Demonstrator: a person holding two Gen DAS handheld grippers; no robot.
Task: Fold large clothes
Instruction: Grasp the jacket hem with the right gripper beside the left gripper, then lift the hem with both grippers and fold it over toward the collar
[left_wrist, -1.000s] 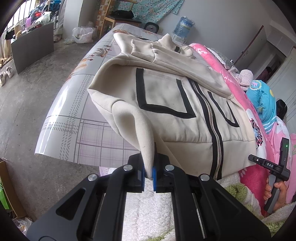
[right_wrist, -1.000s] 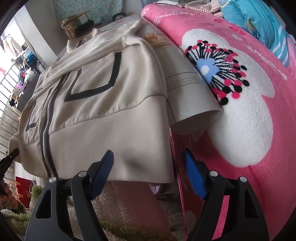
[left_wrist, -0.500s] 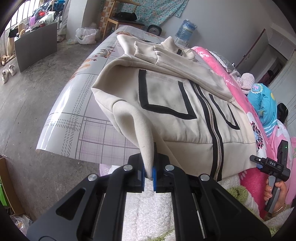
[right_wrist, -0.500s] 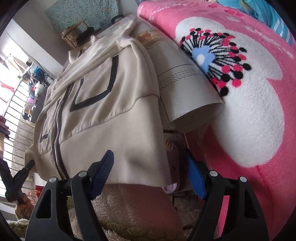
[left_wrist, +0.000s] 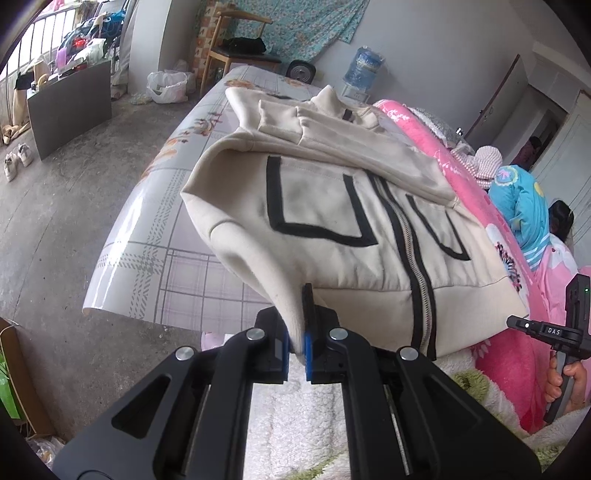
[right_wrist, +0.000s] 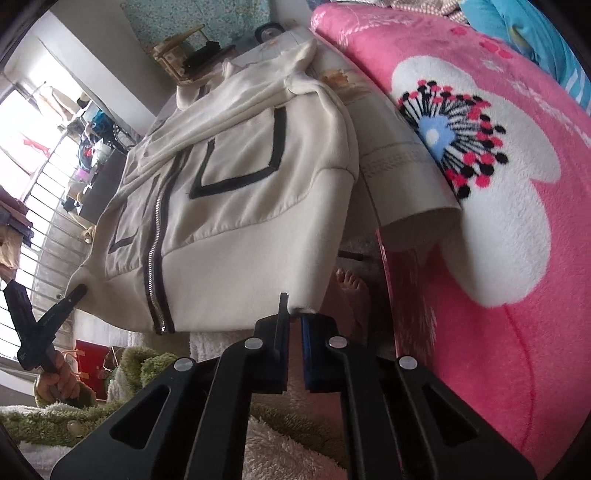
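A cream zip-up jacket (left_wrist: 332, 218) with black trim lies front up on the table, sleeves folded across its chest; its hem hangs over the near edge. My left gripper (left_wrist: 295, 343) is shut on the jacket's lower left hem corner. In the right wrist view the jacket (right_wrist: 236, 206) fills the middle, and my right gripper (right_wrist: 294, 325) is shut on its lower right hem corner. Each gripper also shows in the other's view: the right one (left_wrist: 565, 332) at far right, the left one (right_wrist: 33, 325) at far left.
The table (left_wrist: 155, 236) has a glossy checked cover. A pink flowered blanket (right_wrist: 498, 192) lies right of the jacket. A wooden chair (left_wrist: 240, 55) and a water jug (left_wrist: 362, 68) stand behind. A grey panel (left_wrist: 70, 103) stands on the concrete floor.
My right gripper has closed from wide open onto the jacket's lower right hem corner. My left gripper has kept its hold and the jacket now looks nearer and higher in its view.
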